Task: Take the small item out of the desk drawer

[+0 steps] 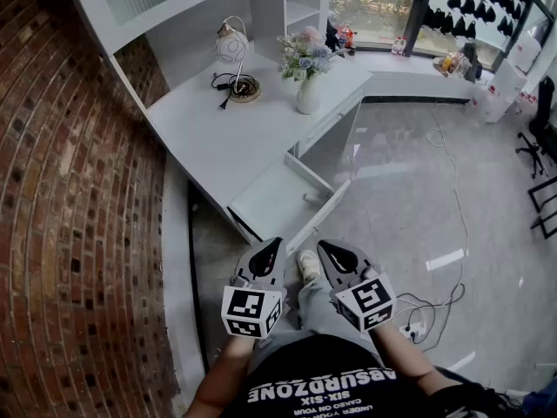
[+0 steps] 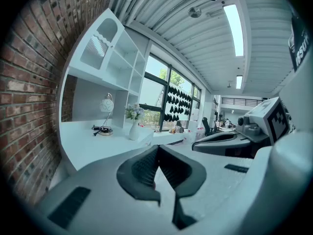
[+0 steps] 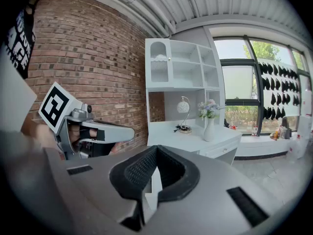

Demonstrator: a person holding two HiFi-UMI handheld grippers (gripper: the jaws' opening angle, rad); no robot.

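The white desk (image 1: 235, 129) has its lower drawer (image 1: 265, 205) pulled out toward me. A small pale item (image 1: 311, 198) lies near the drawer's front right corner. Both grippers hang side by side in front of my body, short of the drawer and well above the floor. My left gripper (image 1: 271, 246) is shut with nothing in it, its dark pads (image 2: 142, 168) meeting at the tip. My right gripper (image 1: 327, 247) is also shut and empty, pads (image 3: 139, 173) touching. The right gripper view shows the left gripper (image 3: 93, 133) beside it; the left gripper view shows the right gripper (image 2: 230, 142).
On the desk top stand a vase of flowers (image 1: 307, 81) and a lamp with a coiled cable (image 1: 235, 59). A brick wall (image 1: 78, 198) runs along the left. Shelves (image 3: 178, 70) rise above the desk. Cables and a power strip (image 1: 411, 327) lie on the grey floor at right.
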